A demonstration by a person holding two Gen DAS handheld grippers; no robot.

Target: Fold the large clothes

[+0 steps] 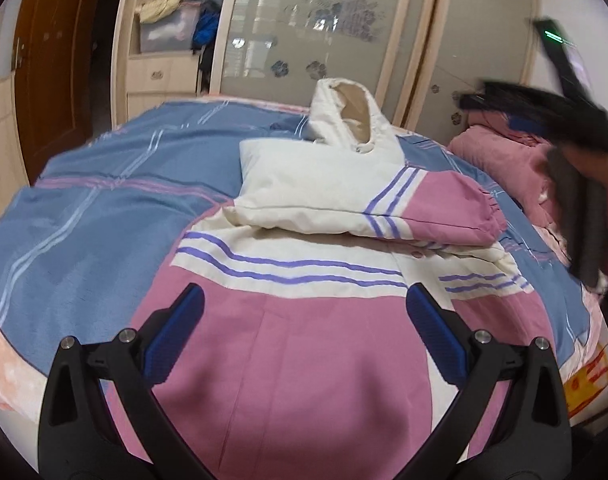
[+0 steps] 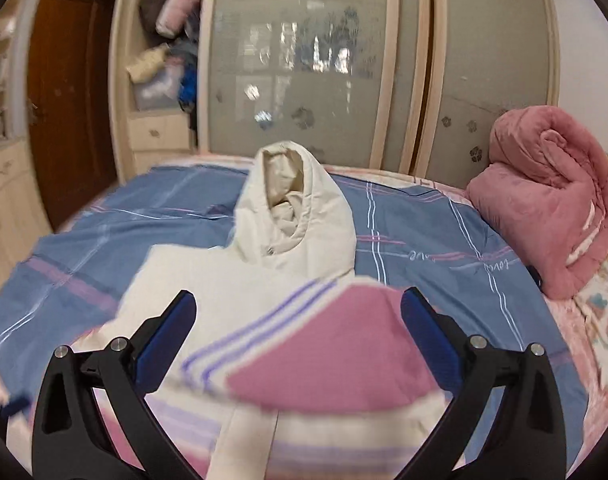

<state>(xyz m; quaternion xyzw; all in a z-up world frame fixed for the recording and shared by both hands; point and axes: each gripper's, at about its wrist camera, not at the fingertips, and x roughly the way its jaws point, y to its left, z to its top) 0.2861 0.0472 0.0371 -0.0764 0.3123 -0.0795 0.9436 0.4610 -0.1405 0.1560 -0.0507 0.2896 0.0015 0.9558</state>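
Note:
A cream and pink hooded jacket (image 1: 304,320) with purple stripes lies front-up on the bed, both sleeves folded across its chest. Its cream hood (image 1: 350,114) stands up at the far end. My left gripper (image 1: 304,312) is open and empty, hovering over the pink lower body. The right gripper (image 1: 544,120) shows blurred at the right edge of the left wrist view. In the right wrist view my right gripper (image 2: 297,318) is open and empty above the folded pink sleeve (image 2: 344,348), with the hood (image 2: 291,208) beyond it.
The bed has a blue plaid cover (image 1: 103,200). A rolled pink quilt (image 2: 552,208) sits at the bed's right end. A wardrobe with frosted sliding doors (image 2: 304,60) and open shelves of clothes (image 1: 175,12) stands behind the bed. A brown door (image 1: 51,60) is at left.

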